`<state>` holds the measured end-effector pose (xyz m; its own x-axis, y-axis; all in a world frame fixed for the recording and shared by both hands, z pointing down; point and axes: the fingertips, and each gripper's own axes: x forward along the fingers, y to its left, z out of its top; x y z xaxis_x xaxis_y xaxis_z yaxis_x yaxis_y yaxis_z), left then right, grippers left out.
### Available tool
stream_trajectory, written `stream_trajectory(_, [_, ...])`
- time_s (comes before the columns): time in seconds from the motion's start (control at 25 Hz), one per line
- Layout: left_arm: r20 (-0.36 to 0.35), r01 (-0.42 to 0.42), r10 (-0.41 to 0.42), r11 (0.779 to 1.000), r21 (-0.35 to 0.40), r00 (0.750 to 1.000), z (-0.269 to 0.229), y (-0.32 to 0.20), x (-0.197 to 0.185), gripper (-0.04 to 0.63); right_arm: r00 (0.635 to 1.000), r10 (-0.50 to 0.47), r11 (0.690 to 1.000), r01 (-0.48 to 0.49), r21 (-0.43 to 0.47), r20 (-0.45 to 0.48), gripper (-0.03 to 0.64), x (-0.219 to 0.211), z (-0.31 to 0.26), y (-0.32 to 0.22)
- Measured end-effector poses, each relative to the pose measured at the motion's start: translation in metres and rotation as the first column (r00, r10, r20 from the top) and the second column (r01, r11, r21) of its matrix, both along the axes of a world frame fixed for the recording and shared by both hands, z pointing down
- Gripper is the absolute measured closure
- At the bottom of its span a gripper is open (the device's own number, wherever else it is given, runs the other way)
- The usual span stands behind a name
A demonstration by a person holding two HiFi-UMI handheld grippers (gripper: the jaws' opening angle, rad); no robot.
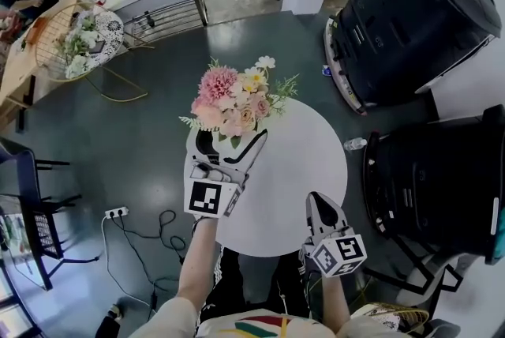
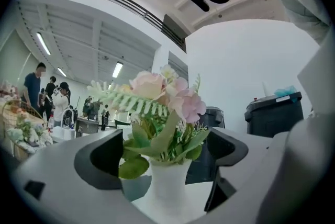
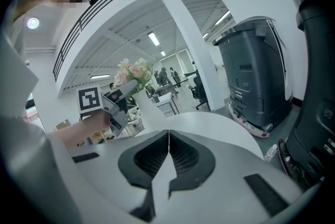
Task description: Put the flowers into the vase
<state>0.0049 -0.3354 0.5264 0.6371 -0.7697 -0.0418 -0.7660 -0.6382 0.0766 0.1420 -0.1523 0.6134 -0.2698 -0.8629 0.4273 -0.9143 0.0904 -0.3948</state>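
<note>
One white vase stands on the round white bench and holds a single bunch of pink, cream and yellow flowers with green leaves. The left hand-held gripper is released, its jaws spread on either side of the vase without touching it. The right hand-held gripper is clenched on nothing, near the bench's edge.
</note>
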Motion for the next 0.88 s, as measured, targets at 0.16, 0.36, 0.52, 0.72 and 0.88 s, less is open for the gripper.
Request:
stream_trajectory(0.16, [0.010, 0.000, 0.001, 0.999, -0.035, 1.000, 0.014, 0.007, -0.003, 0.106, 1.000, -0.012, 1.000, 0.012, 0.002, 0.010, 0.603, -0.007, 0.002, 0.002])
stream_trajectory(0.36, [0.027, -0.010, 0.012, 0.996, -0.090, 1.000, 0.039, 0.018, -0.005, 0.106, 1.000, -0.009, 1.000, 0.009, -0.006, 0.017, 0.603, -0.014, 0.012, 0.005])
stream_trajectory(0.52, [0.025, 0.015, -0.012, 0.992, -0.128, 1.000, 0.040, 0.032, -0.025, 0.106, 1.000, -0.002, 1.000, 0.002, 0.000, 0.012, 0.603, -0.022, 0.003, 0.002])
stream_trajectory(0.72, [0.038, 0.069, -0.065, 0.987, -0.142, 0.997, 0.012, 0.056, -0.065, 0.106, 0.999, -0.038, 0.998, 0.038, 0.058, -0.007, 0.603, -0.050, -0.041, -0.007])
stream_trajectory(0.88, [0.035, 0.128, -0.124, 0.982, -0.138, 0.992, -0.025, 0.081, -0.106, 0.107, 0.995, -0.094, 0.988, 0.096, 0.120, -0.020, 0.603, -0.086, -0.090, -0.012])
